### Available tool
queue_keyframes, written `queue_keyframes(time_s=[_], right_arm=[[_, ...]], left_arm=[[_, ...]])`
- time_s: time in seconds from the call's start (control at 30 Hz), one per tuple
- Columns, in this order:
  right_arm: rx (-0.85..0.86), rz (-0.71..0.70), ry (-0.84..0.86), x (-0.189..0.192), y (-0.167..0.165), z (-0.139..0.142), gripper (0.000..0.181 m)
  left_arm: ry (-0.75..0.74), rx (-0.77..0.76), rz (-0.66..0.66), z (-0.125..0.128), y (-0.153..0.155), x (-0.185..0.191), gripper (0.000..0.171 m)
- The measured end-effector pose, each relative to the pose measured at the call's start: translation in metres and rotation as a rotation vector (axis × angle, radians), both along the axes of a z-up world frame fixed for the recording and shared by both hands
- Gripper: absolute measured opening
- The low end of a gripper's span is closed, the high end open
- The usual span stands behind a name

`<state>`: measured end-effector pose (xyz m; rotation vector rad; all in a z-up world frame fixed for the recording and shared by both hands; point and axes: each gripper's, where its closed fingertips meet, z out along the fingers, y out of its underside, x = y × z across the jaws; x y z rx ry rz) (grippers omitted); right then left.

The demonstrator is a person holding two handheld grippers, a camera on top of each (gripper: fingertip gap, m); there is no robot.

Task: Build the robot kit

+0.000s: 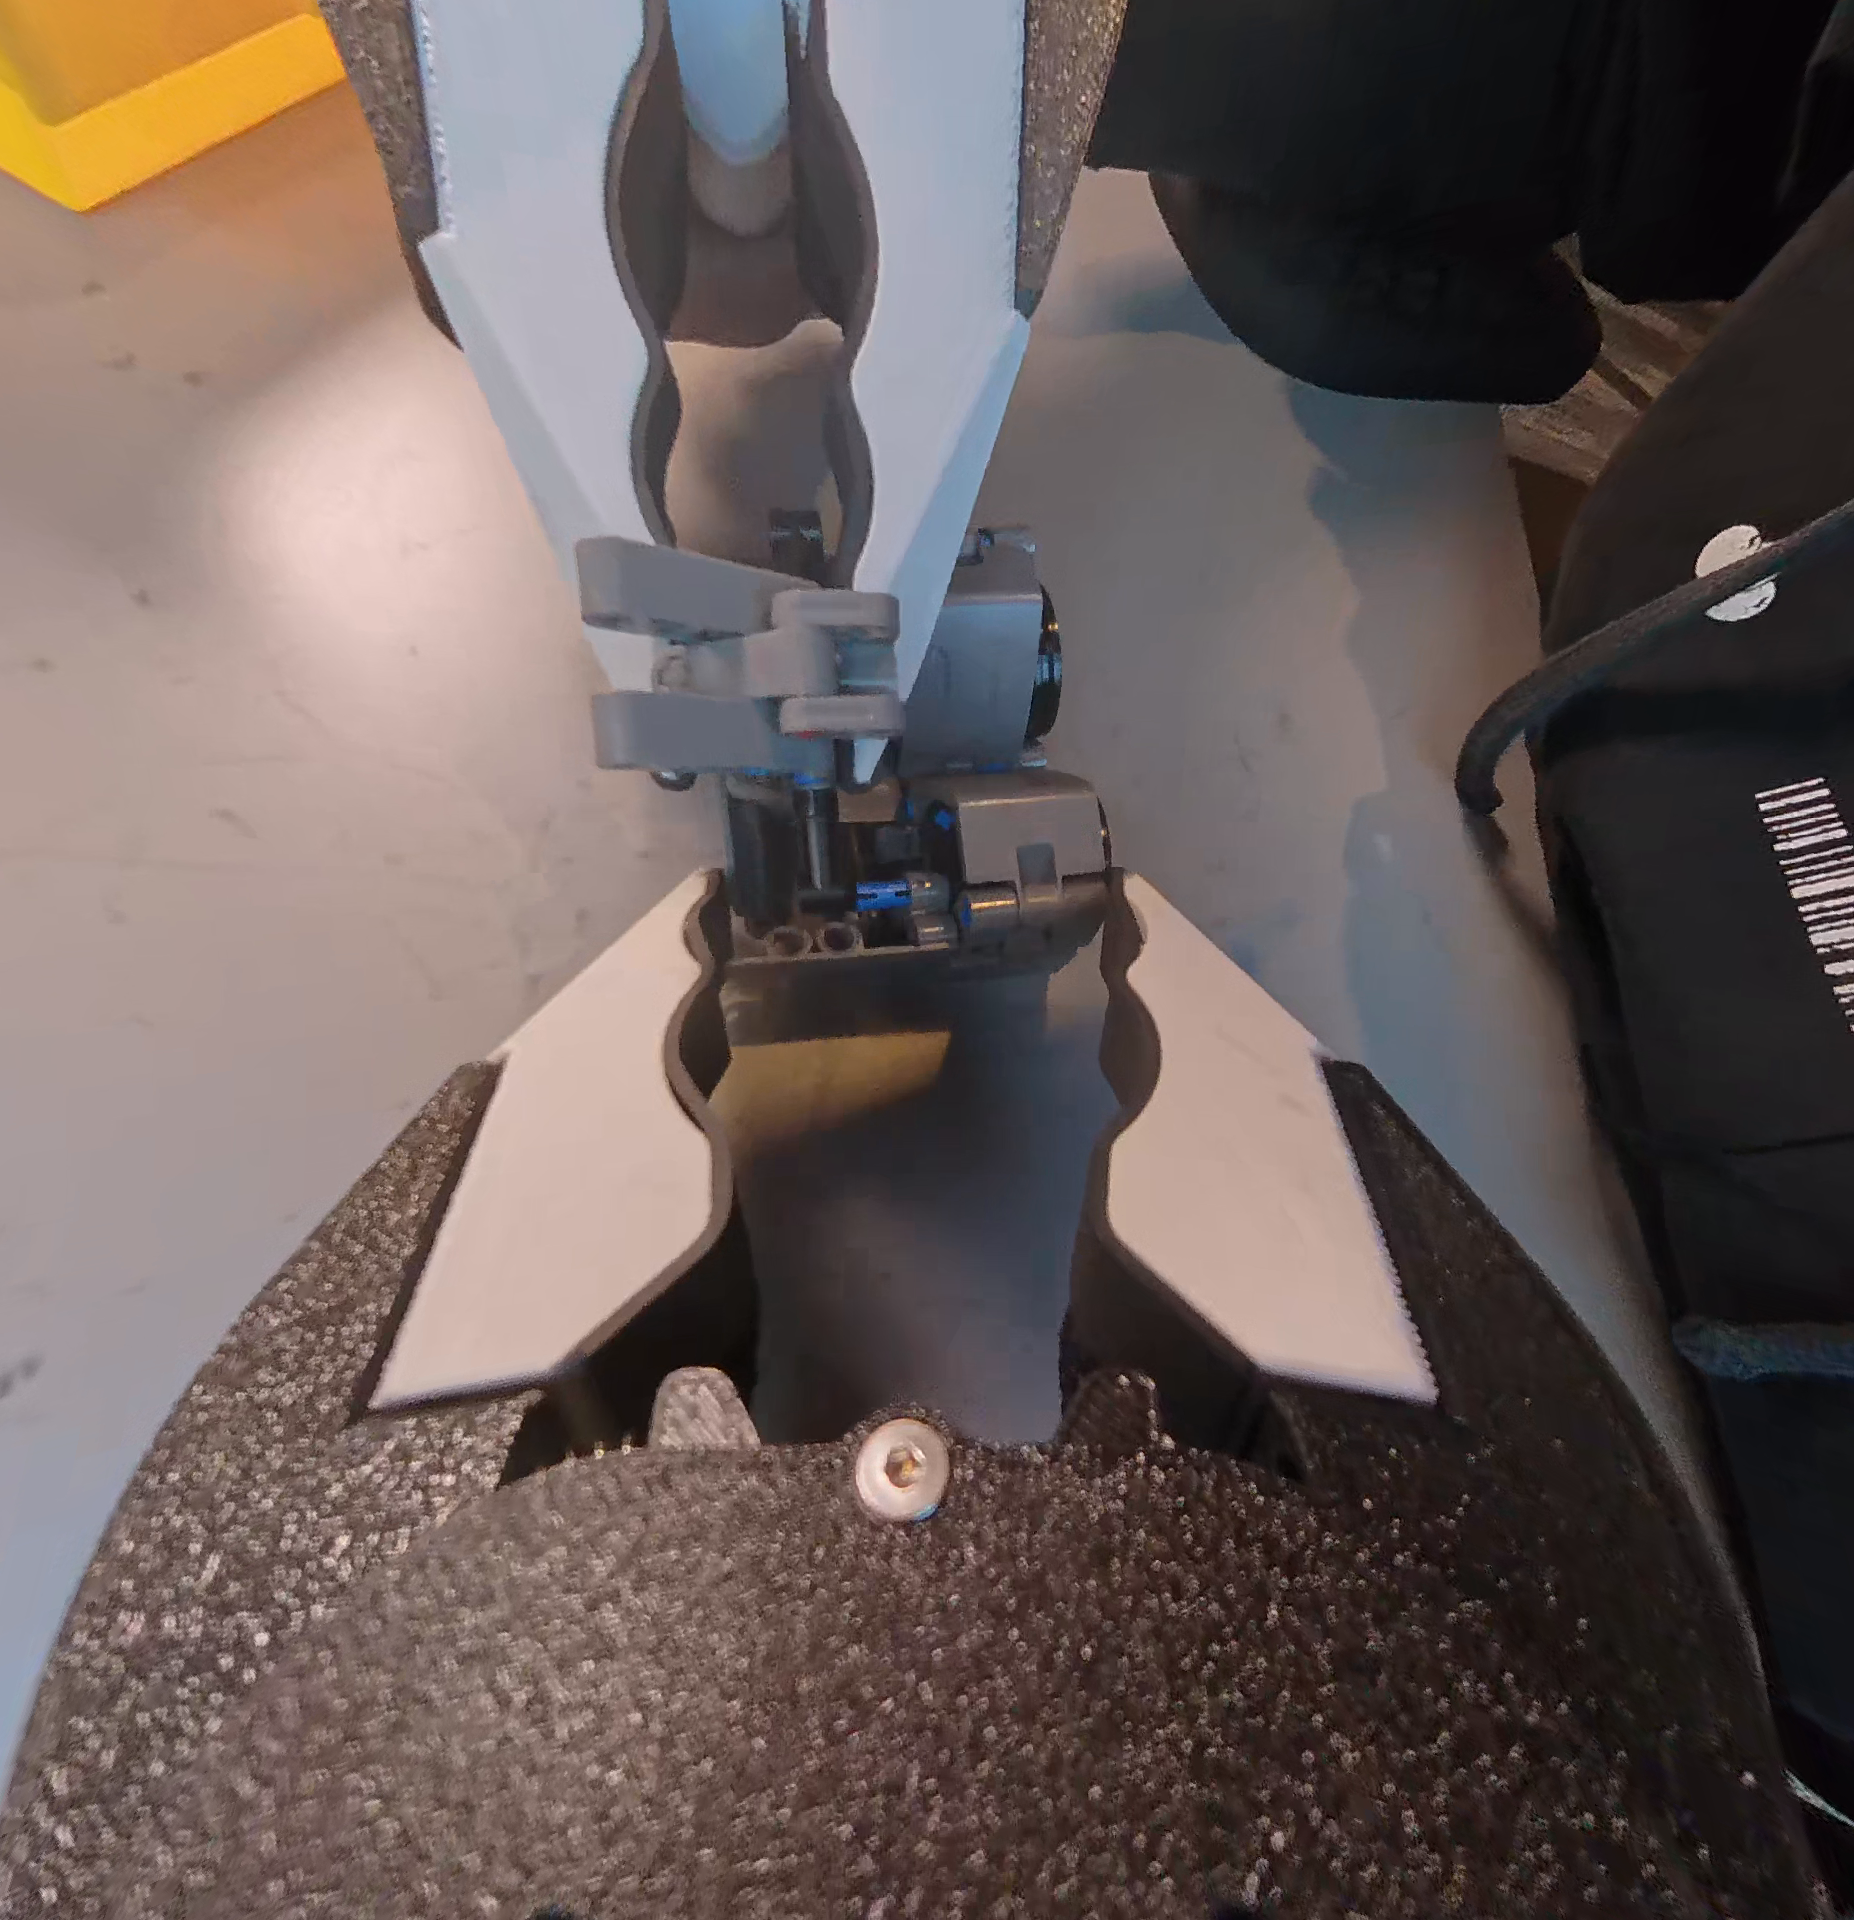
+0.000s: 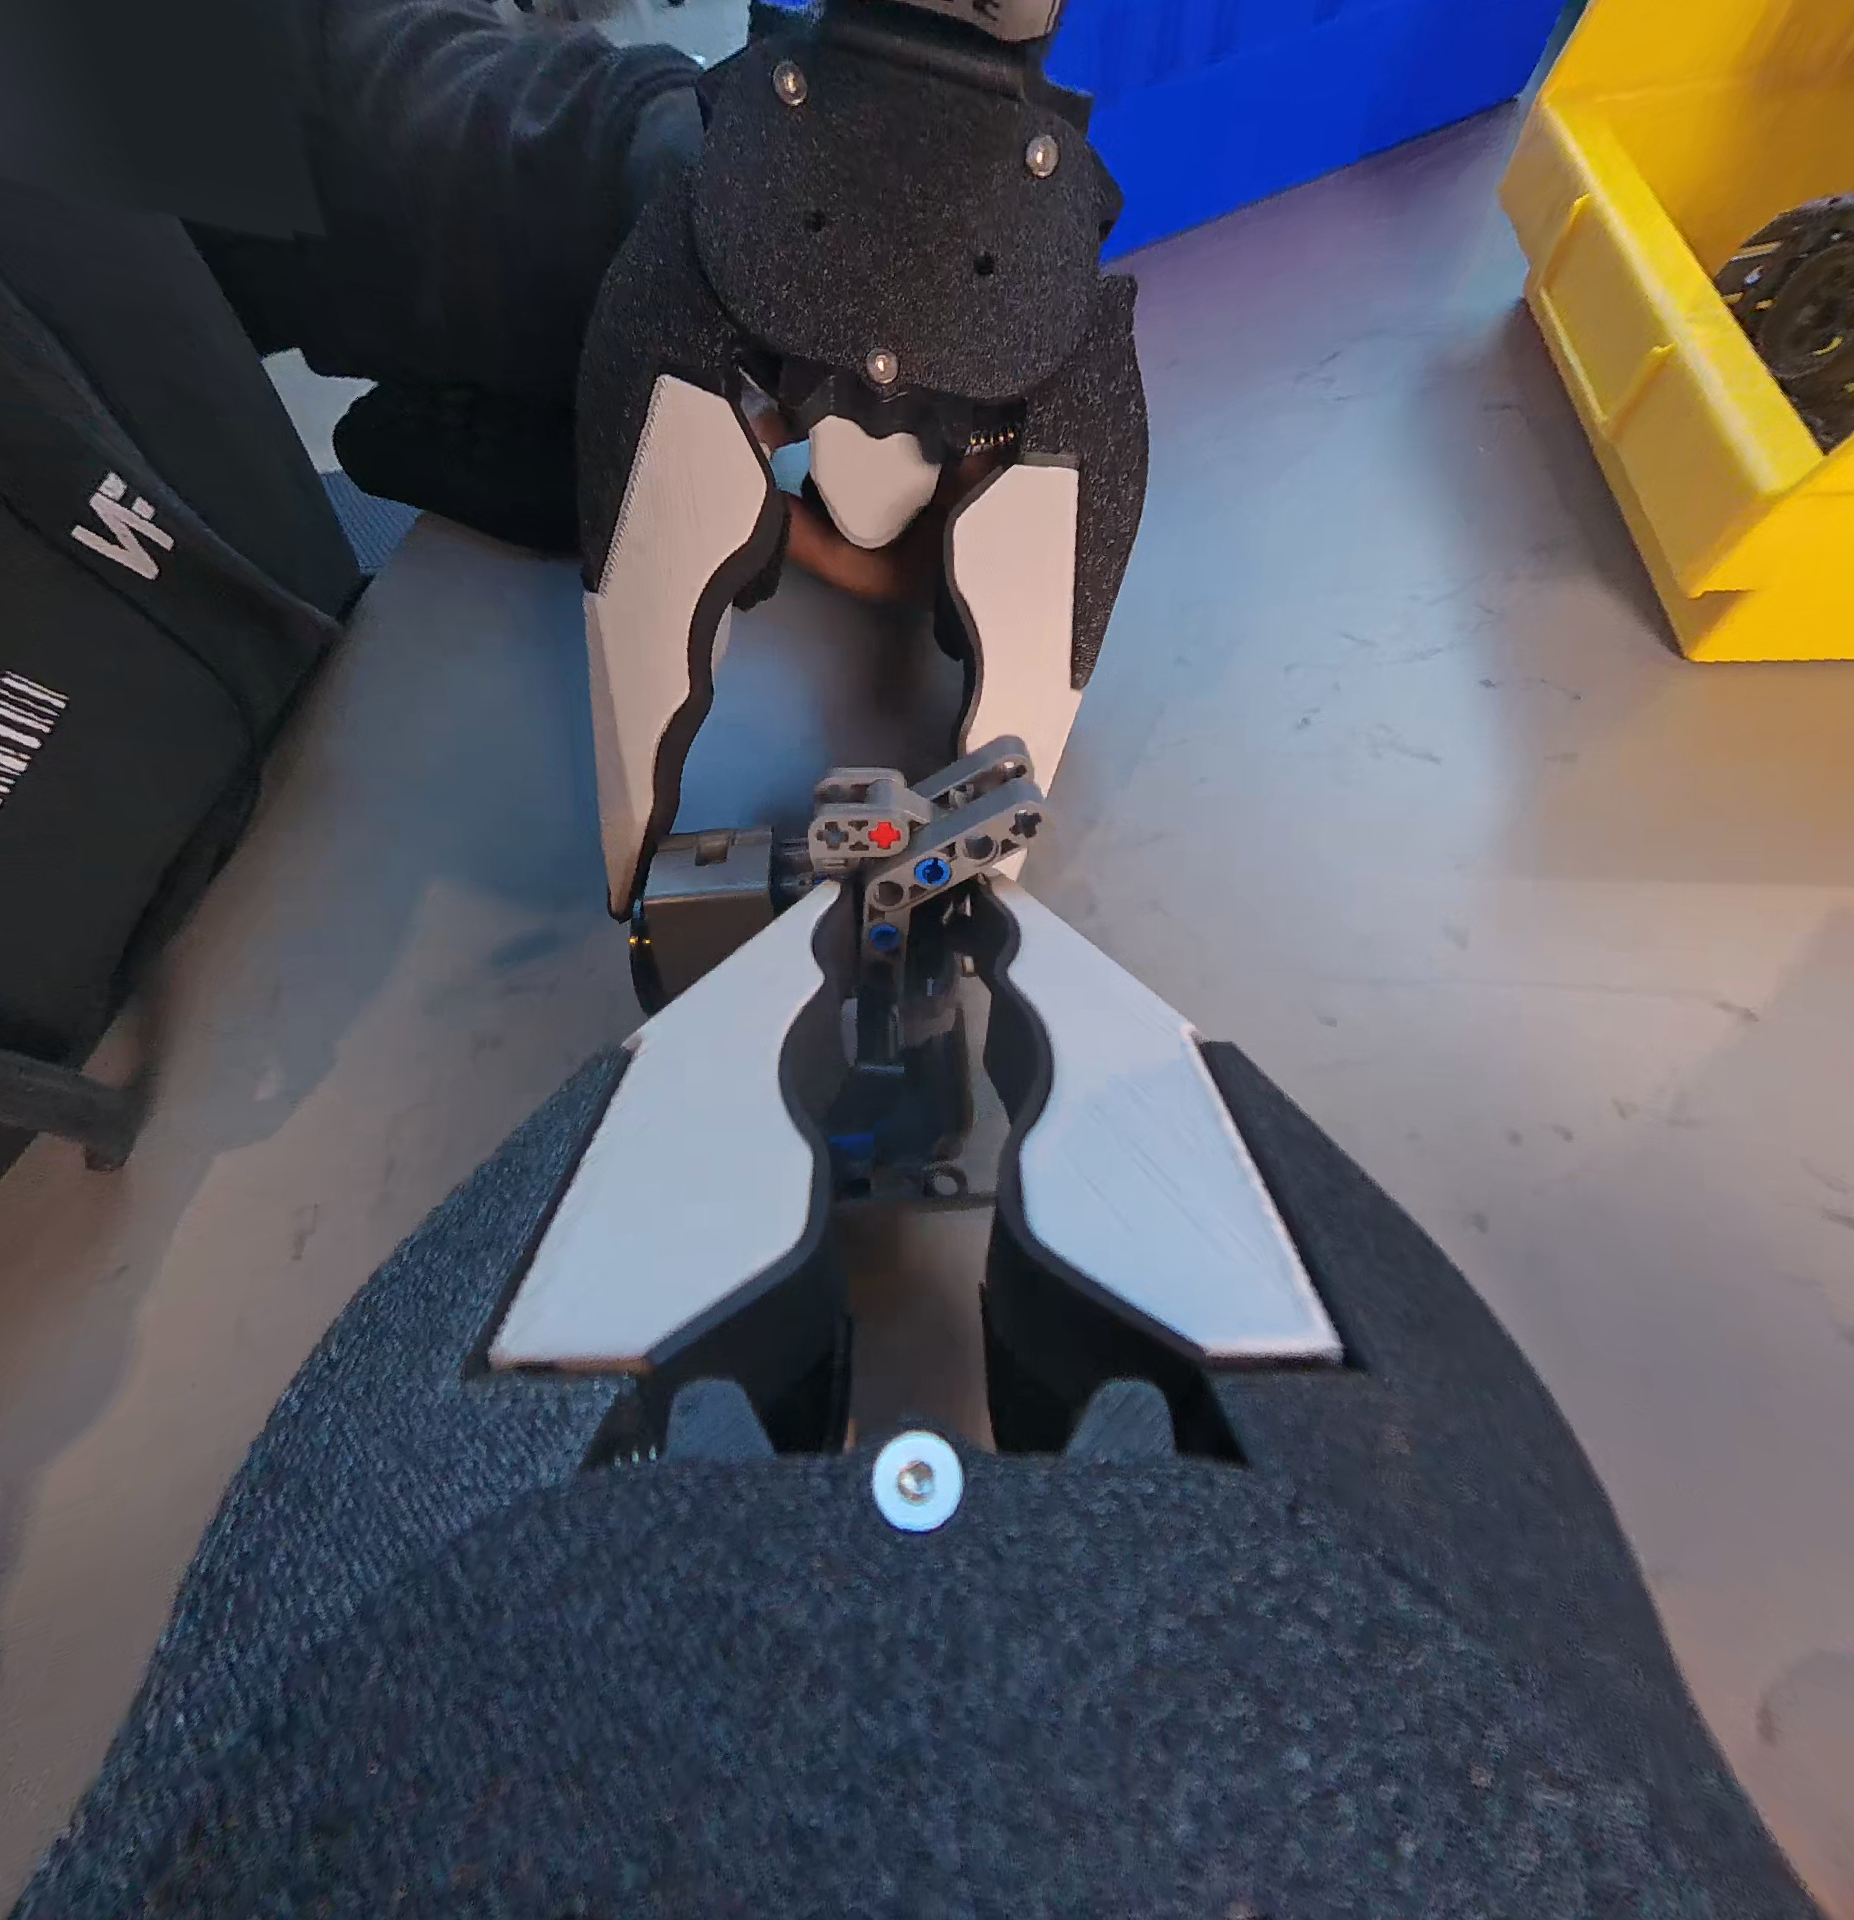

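— Jaws on the left gripper [image 1: 907, 894]: how do they stand?

— Spread wide, one finger on each side of the grey brick-built assembly [image 1: 902, 831] on the worktop [image 1: 227, 727]. Its right fingertip lies close against the rounded grey block on that side; whether it touches, I cannot tell.

— And the right gripper [image 2: 902, 904]?

— Narrow, the jaws closed in on the upright part of the assembly [image 2: 902, 935], which stands between the fingers with the grey beams [image 2: 944, 821] sticking out past the tips. In the left wrist view the right gripper [image 1: 861, 769] comes down from above, and its tips are in among those beams [image 1: 736, 665].

— Where does the assembly sit?

— On the grey worktop [image 2: 1422, 935], between the two grippers, which face each other. It has a red cross pin [image 2: 883, 833] and blue pins near the top.

— What else is about?

— A yellow bin [image 2: 1681, 416] far right with a dark toothed part [image 2: 1816, 301] inside, a blue bin [image 2: 1266, 104] behind, a black bag [image 2: 92, 675] at the left, and a dark sleeve [image 2: 435, 208] behind the left gripper [image 2: 829, 894].
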<state>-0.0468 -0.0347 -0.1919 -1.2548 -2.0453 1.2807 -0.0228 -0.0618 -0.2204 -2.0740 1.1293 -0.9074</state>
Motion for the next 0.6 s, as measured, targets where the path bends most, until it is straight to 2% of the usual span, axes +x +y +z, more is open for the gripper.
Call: queue_keyframes(time_s=[0.6], right_arm=[[-0.116, 0.127, 0.011, 0.01, -0.021, 0.002, 0.018]], left_arm=[[-0.007, -0.036, -0.112, -0.001, -0.016, 0.008, 0.071]])
